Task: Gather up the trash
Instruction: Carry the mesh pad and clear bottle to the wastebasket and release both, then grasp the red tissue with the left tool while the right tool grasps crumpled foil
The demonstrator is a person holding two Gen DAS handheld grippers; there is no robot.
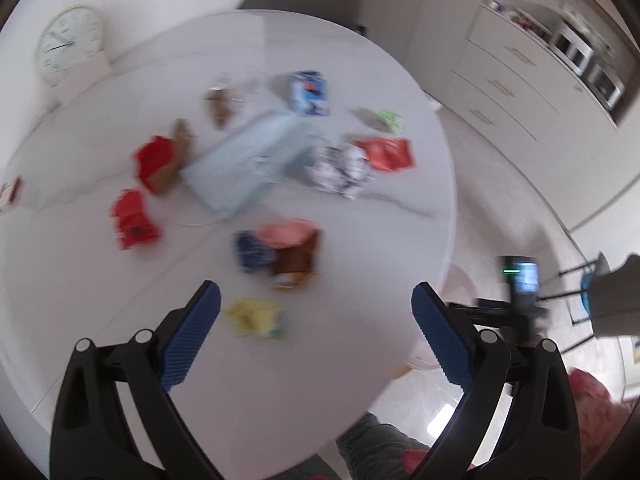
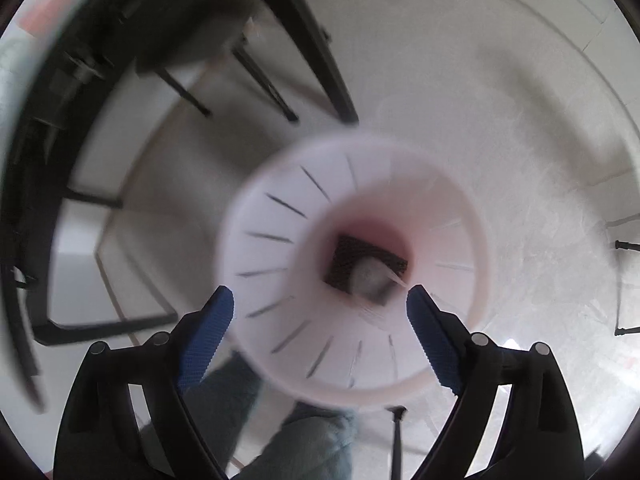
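Observation:
In the left wrist view, my left gripper (image 1: 316, 300) is open and empty above a round white table (image 1: 100, 300) strewn with trash. Nearest is a yellow wrapper (image 1: 256, 316), then a pink-and-brown packet (image 1: 294, 252) beside a blue wrapper (image 1: 252, 250). Farther off lie red wrappers (image 1: 134, 220), a pale blue bag (image 1: 248, 160), a silver wrapper (image 1: 340, 168) and a blue-and-white carton (image 1: 308, 92). In the right wrist view, my right gripper (image 2: 320, 304) is open and empty above a pale pink slotted bin (image 2: 280, 240) on the floor, with dark trash (image 2: 366, 272) at its bottom.
A white clock (image 1: 70, 46) leans on the wall behind the table. White drawers (image 1: 512, 88) stand at the right. The other gripper's camera (image 1: 524, 280) shows past the table edge. Black chair legs (image 2: 260, 80) stand near the bin. The views are motion-blurred.

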